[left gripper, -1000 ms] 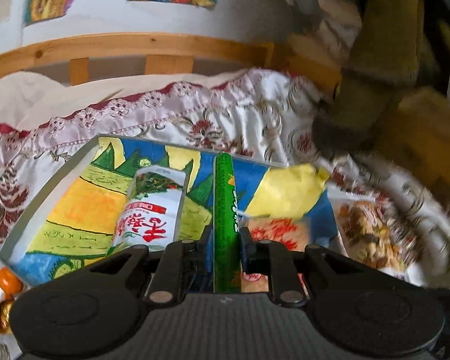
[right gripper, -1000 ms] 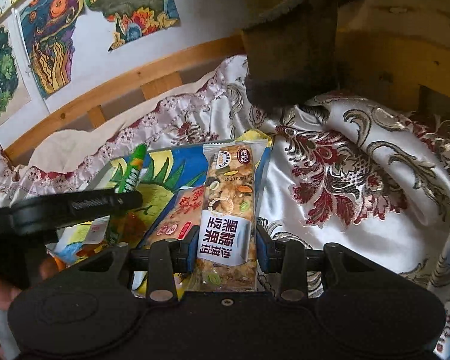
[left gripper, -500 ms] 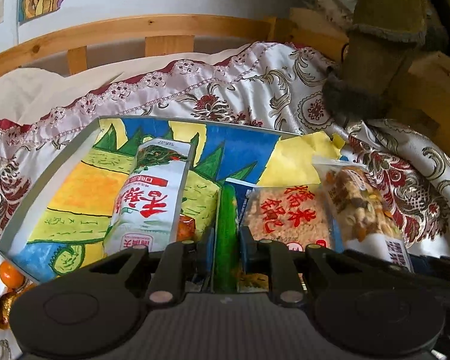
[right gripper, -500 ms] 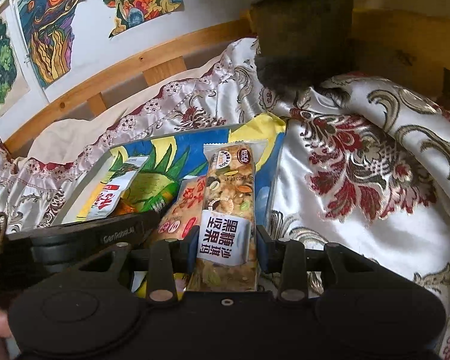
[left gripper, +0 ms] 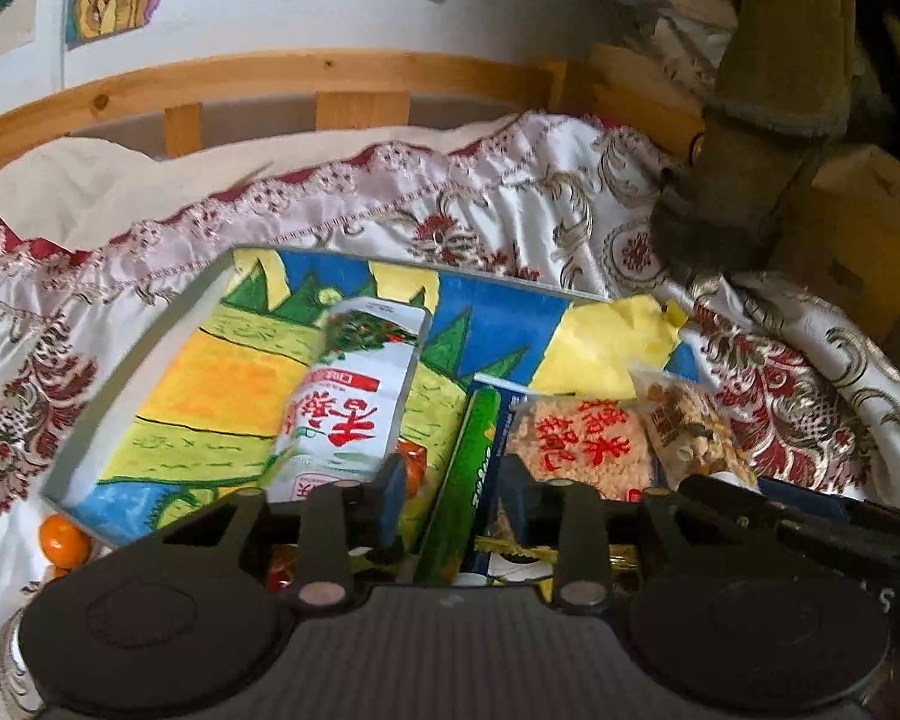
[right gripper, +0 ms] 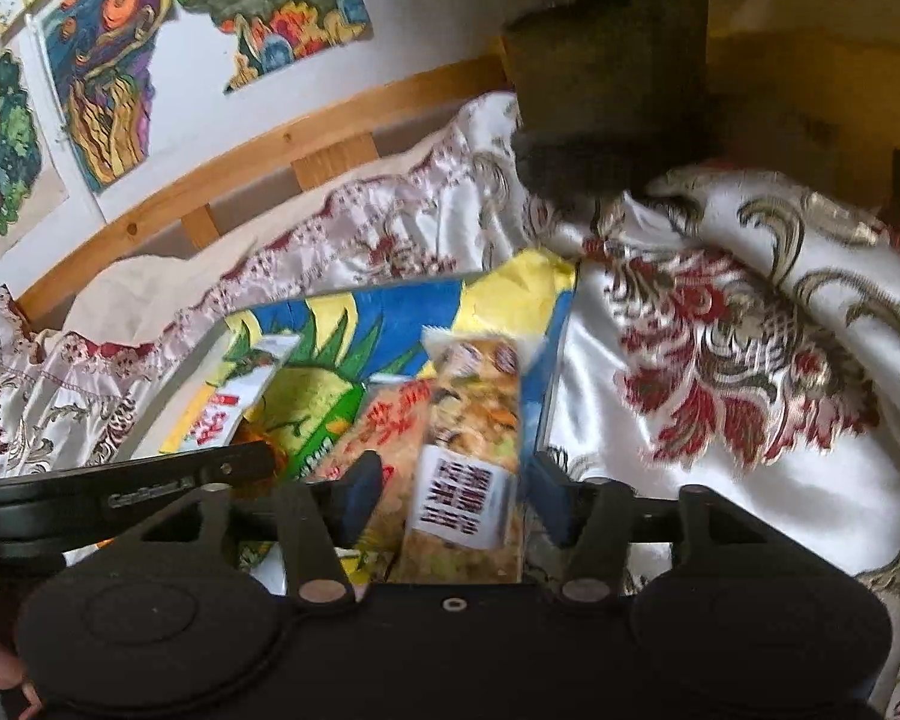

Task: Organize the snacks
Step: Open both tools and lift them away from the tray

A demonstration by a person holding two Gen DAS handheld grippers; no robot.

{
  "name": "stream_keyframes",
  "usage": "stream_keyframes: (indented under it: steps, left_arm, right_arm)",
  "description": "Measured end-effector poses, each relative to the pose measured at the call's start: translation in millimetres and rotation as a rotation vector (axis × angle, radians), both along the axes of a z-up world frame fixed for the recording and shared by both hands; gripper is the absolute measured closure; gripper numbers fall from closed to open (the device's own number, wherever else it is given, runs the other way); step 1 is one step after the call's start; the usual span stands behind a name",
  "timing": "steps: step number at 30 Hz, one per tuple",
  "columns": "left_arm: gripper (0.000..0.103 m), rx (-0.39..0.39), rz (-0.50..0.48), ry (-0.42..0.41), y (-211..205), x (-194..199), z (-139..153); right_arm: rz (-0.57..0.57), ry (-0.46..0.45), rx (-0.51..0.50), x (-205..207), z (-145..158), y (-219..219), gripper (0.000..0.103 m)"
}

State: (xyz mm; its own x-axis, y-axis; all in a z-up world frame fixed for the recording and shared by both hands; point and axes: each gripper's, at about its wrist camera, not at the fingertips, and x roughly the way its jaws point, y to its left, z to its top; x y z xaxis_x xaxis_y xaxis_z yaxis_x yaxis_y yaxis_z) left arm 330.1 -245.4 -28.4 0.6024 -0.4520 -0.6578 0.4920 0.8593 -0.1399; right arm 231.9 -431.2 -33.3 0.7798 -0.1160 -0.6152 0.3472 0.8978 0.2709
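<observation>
Painted tray (left gripper: 144,396) holds white packet (left gripper: 348,408), green stick (left gripper: 468,474).

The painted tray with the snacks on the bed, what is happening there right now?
A person is laying snacks in a row in the painted tray. The left hand-held gripper has just been opening; the green stick pack lies loose between its fingers. The right hand-held gripper has also just been opening around the nut bar, which now rests at the tray's right edge, beside the red-lettered rice cracker. A white packet lies further left.
</observation>
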Motion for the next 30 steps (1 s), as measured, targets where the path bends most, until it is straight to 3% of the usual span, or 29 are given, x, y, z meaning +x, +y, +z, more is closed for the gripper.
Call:
stream_keyframes:
  steps: [2,5,8,10,16,25,30]
  left_arm:
    - [0.05,0.0,0.011,-0.011,6.3,-3.9,7.2]
    - [0.044,-0.019,0.022,-0.024,20.6,-10.8,20.6]
    - [0.03,-0.035,0.04,-0.06,35.8,-21.6,36.0]
    - [0.026,-0.045,0.046,-0.087,46.3,-30.4,46.2]
    - [0.001,-0.048,0.12,-0.186,74.1,-66.4,72.6]
    - [0.0,-0.026,0.219,-0.342,125.7,-130.4,88.6]
    - [0.0,-0.027,0.253,-0.339,160.8,-161.7,86.1]
  right_arm:
    - [-0.007,-0.014,-0.011,-2.9,4.3,0.1,0.041]
    - [-0.04,-0.056,-0.062,-11.4,11.8,-1.4,0.029]
    - [-0.055,-0.087,-0.104,-20.8,21.3,-2.6,0.026]
    - [-0.064,-0.124,-0.105,-31.6,29.6,-1.7,0.018]
    - [-0.068,-0.234,-0.111,-70.8,55.6,17.2,0.008]
    - [-0.011,-0.32,-0.134,-122.7,77.9,68.9,0.001]
    - [0.035,-0.313,-0.119,-144.8,78.9,90.1,0.001]
